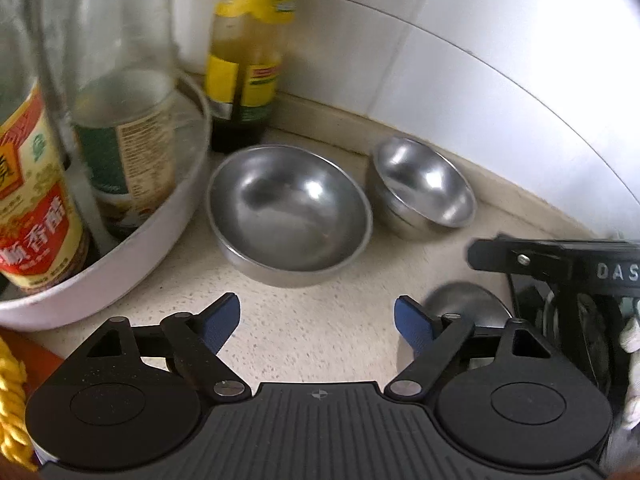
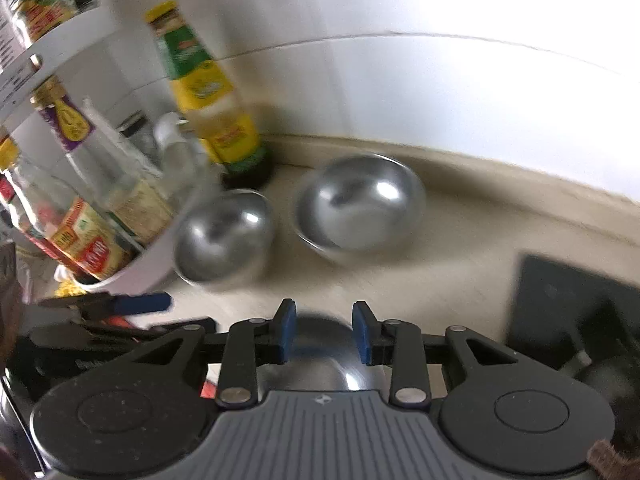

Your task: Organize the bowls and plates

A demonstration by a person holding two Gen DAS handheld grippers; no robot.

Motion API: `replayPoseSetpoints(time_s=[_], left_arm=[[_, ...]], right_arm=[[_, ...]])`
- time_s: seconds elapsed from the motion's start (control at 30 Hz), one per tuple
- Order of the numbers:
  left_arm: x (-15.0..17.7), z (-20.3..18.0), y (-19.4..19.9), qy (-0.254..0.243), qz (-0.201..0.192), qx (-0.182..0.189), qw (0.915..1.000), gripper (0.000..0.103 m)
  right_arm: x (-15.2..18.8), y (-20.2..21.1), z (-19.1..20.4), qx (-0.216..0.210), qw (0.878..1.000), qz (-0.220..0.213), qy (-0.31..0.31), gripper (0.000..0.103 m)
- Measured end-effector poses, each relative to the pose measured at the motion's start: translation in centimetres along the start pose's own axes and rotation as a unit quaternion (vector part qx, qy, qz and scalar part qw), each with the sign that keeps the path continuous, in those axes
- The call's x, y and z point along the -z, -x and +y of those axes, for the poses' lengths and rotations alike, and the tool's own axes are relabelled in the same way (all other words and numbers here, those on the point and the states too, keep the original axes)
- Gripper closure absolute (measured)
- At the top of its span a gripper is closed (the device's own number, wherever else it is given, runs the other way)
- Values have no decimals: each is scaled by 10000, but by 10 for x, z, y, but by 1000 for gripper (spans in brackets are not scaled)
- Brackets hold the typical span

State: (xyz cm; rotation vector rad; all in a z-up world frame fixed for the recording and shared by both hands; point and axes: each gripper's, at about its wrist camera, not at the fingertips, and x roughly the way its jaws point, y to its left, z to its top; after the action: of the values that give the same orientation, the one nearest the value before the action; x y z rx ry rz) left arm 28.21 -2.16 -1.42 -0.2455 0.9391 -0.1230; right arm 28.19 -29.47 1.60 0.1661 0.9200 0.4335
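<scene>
A: Two bowls [image 1: 290, 216] [image 1: 426, 188], polished metal, smooth, bright highlights on inner walls.
B: Noted. Countertop [image 1: 320, 320] matt, speckled beige, stone-like.
A: Wall tiles [image 1: 460, 60] glossy white, smooth.
B: Round rack [image 1: 132, 248] smooth white, probably plastic; bottles of clear glass with paper labels.
A: Left gripper [image 1: 316, 320] matt black plastic, blue pads [image 1: 220, 320], bare metal rivets.

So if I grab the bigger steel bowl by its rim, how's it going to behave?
The bigger steel bowl looks thin-walled and empty, so probably light and rigid. Its polished, glossy surface could slip between the pads. It sits on a narrow base beneath wide sloping sides, so a push at the rim may tip or rock it.
</scene>
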Motion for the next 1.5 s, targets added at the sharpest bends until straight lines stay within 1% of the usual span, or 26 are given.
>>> replayPoseSetpoints(time_s=[0.1,0.23,0.33,0.4,0.43,0.53,0.6,0.67,0.73,0.83,0.93,1.03,1.1,1.13,1.17,1.27,1.33,1.4,1.43,1.47,1.5], left_arm=[[-3,5,-3,232,-64,-109,9997,14],[-4,15,-2,510,-197,-293,9981,13],[-4,18,-6,630,-236,-516,9964,12],[-6,21,-10,803,-218,-563,9949,11],[-7,23,-12,889,-219,-557,9942,9],[-10,25,-15,1009,-296,-645,9924,9],[-11,27,-16,1101,-327,-615,9915,9],[-12,28,-20,1183,-347,-621,9904,9],[-12,32,-24,1298,-314,-537,9896,9],[-11,38,-26,1467,-355,-477,9874,11],[-12,43,-27,1578,-441,-511,9852,13],[-14,44,-35,1573,-359,-496,9857,20],[-14,47,-40,1636,-340,-487,9847,21],[-14,48,-43,1652,-327,-476,9846,23],[-14,48,-44,1628,-355,-482,9848,23],[-16,47,-47,1531,-358,-473,9864,25],[-17,50,-48,1497,-354,-447,9871,26],[-17,51,-47,1455,-360,-478,9876,26],[-17,53,-47,1455,-351,-459,9877,26],[-17,54,-46,1458,-335,-428,9878,26],[-16,55,-45,1464,-321,-388,9879,26]], right_arm=[[-16,-19,13,-248,9996,32,129,74],[-24,-38,27,-294,9986,122,419,74],[-29,-49,29,-338,9979,175,524,74],[-34,-56,31,-375,9978,149,534,74],[-36,-59,30,-450,9975,153,517,74],[-42,-73,28,-677,9967,257,378,74],[-45,-83,28,-727,9964,317,304,74],[-48,-89,28,-781,9962,279,283,73],[-52,-95,29,-747,9964,316,266,73],[-59,-94,30,-753,9963,129,380,73],[-69,-94,31,-698,9957,-34,606,73],[-77,-110,36,-624,9944,125,842,73],[-80,-124,37,-521,9940,270,922,73],[-81,-131,37,-557,9937,389,888,73],[-80,-134,37,-611,9936,444,841,71],[-77,-136,42,-646,9909,530,1051,70],[-74,-137,40,-842,9889,753,962,72],[-71,-137,38,-748,9890,754,1032,81],[-71,-138,39,-700,9887,734,1101,81],[-71,-138,38,-752,9889,776,1023,81],[-70,-137,37,-842,9890,822,893,75]])
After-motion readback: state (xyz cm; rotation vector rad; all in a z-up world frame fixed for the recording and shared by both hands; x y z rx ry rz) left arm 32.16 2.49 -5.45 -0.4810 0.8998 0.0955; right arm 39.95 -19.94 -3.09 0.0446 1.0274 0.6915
